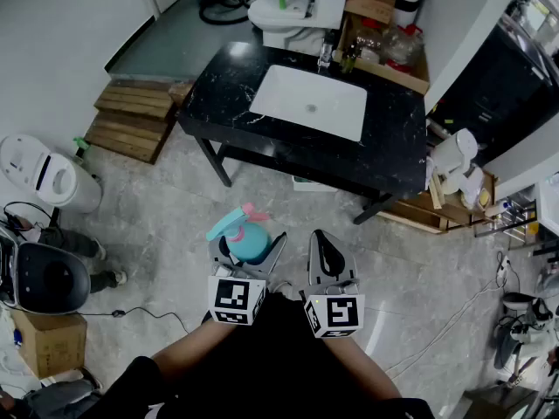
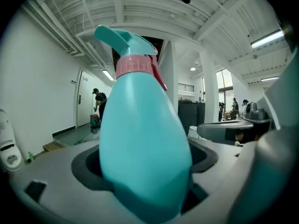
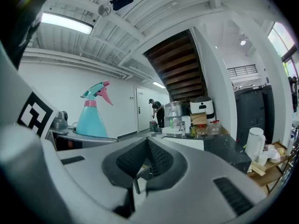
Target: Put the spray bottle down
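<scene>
A teal spray bottle (image 1: 250, 239) with a pink collar and trigger stands upright between the jaws of my left gripper (image 1: 248, 250), which is shut on it and holds it above the floor. In the left gripper view the spray bottle (image 2: 140, 139) fills the middle, pinched low down by the left gripper (image 2: 145, 176). My right gripper (image 1: 326, 253) hangs just to the right, shut with nothing in it. In the right gripper view the right gripper (image 3: 147, 158) has its pads together, and the spray bottle (image 3: 91, 118) shows at the left.
A black marble counter (image 1: 218, 85) with a white sink (image 1: 310, 103) stands ahead. Behind it is a toilet (image 1: 297, 11). A wooden pallet (image 1: 131, 120) and a white bin (image 1: 48, 177) lie left. A cluttered low shelf (image 1: 454, 195) is at the right.
</scene>
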